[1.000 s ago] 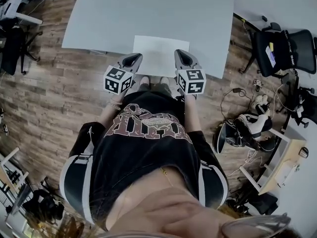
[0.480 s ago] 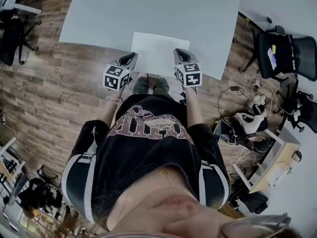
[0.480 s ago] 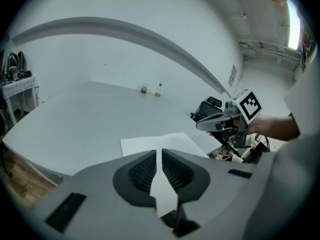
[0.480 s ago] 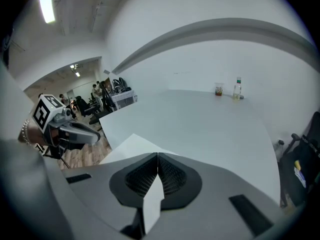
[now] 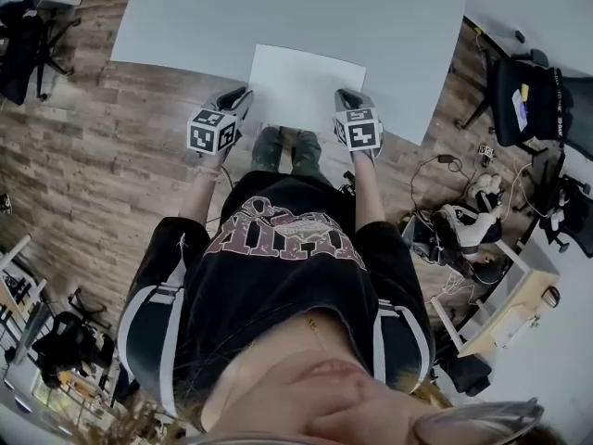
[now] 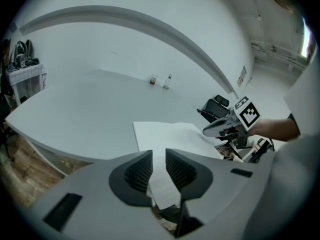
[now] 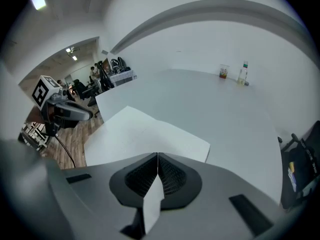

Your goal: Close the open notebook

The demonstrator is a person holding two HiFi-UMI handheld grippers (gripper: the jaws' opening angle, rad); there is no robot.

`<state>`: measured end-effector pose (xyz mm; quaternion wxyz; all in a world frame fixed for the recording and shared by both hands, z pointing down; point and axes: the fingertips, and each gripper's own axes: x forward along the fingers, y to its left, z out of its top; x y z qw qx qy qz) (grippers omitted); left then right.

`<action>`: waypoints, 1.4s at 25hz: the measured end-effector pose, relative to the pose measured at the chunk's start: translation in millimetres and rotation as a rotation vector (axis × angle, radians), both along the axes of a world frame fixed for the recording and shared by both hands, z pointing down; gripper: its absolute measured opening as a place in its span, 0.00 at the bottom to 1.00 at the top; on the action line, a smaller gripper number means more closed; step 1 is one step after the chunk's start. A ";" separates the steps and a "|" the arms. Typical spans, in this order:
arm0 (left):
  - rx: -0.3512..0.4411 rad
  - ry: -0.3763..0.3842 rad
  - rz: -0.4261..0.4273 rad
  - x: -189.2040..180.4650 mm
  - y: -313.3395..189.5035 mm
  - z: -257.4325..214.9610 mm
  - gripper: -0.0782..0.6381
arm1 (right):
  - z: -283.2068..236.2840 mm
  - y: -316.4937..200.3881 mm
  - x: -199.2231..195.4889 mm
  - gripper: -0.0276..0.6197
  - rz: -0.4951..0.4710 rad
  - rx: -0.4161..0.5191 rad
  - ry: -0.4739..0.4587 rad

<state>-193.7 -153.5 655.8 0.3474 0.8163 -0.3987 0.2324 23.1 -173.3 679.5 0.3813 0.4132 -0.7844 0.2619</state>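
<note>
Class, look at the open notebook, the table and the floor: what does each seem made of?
The notebook looks like paper: matte white, thin flat pages. The table is probably laminate or painted board: smooth, pale grey, no grain. The floor is wood or wood-look planks: brown grain, visible seams.

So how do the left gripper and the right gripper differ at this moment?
The left gripper has its jaws apart, having just been opening, with nothing between them; the right gripper has its jaws together. The left gripper sits just outside the open notebook's near left corner; the right gripper is over its near right corner. Both are empty and point down at the notebook.
</note>
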 end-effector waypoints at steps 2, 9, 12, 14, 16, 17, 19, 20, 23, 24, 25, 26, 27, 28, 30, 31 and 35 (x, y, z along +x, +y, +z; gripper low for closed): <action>-0.023 0.019 -0.013 -4.5 -0.3 8.3 0.28 | 11.3 2.2 2.5 0.07 -0.009 -0.029 0.027; -0.142 0.116 0.010 -10.3 10.0 39.7 0.35 | 28.1 10.0 5.7 0.07 -0.018 -0.074 0.091; -0.171 0.155 0.003 -8.4 8.1 46.1 0.35 | 28.8 8.8 6.6 0.07 -0.018 -0.068 0.097; -0.181 0.177 -0.006 -7.6 4.4 48.3 0.35 | 32.2 9.4 7.5 0.07 -0.004 -0.078 0.091; -0.186 0.186 -0.004 -7.9 1.0 51.9 0.36 | 35.3 8.5 7.0 0.07 0.005 -0.079 0.083; -0.190 0.188 0.002 -7.9 -0.2 54.0 0.36 | 35.7 8.3 6.7 0.07 0.008 -0.081 0.081; -0.204 0.208 0.013 -6.6 -2.0 57.2 0.36 | 36.6 8.1 6.6 0.07 0.014 -0.084 0.076; -0.214 0.222 0.018 -5.1 -2.4 58.8 0.36 | 36.6 8.0 6.9 0.07 0.018 -0.086 0.071; -0.250 0.254 0.030 1.3 -1.8 65.4 0.36 | 36.2 8.1 8.7 0.07 0.032 -0.091 0.056; -0.262 0.267 0.029 2.5 -1.6 67.3 0.36 | 36.5 8.3 9.2 0.07 0.036 -0.093 0.056; -0.272 0.278 0.026 2.8 -1.6 68.4 0.36 | 36.9 8.4 9.4 0.07 0.038 -0.093 0.058; -0.279 0.284 0.025 2.6 -1.7 68.9 0.36 | 37.1 8.3 9.4 0.07 0.037 -0.092 0.060; -0.281 0.285 0.029 2.5 -1.6 69.0 0.36 | 37.3 8.2 9.4 0.07 0.037 -0.092 0.060; -0.282 0.281 0.037 2.8 -1.5 68.7 0.36 | 37.2 8.1 9.3 0.07 0.037 -0.093 0.057; -0.283 0.272 0.052 3.3 -1.2 67.2 0.33 | 36.0 8.4 8.7 0.07 0.040 -0.098 0.048; -0.286 0.268 0.056 3.1 -0.9 66.6 0.32 | 35.6 8.7 8.8 0.07 0.040 -0.099 0.047; -0.301 0.275 0.054 2.9 0.3 64.7 0.29 | 36.6 9.1 10.7 0.07 0.035 -0.094 0.043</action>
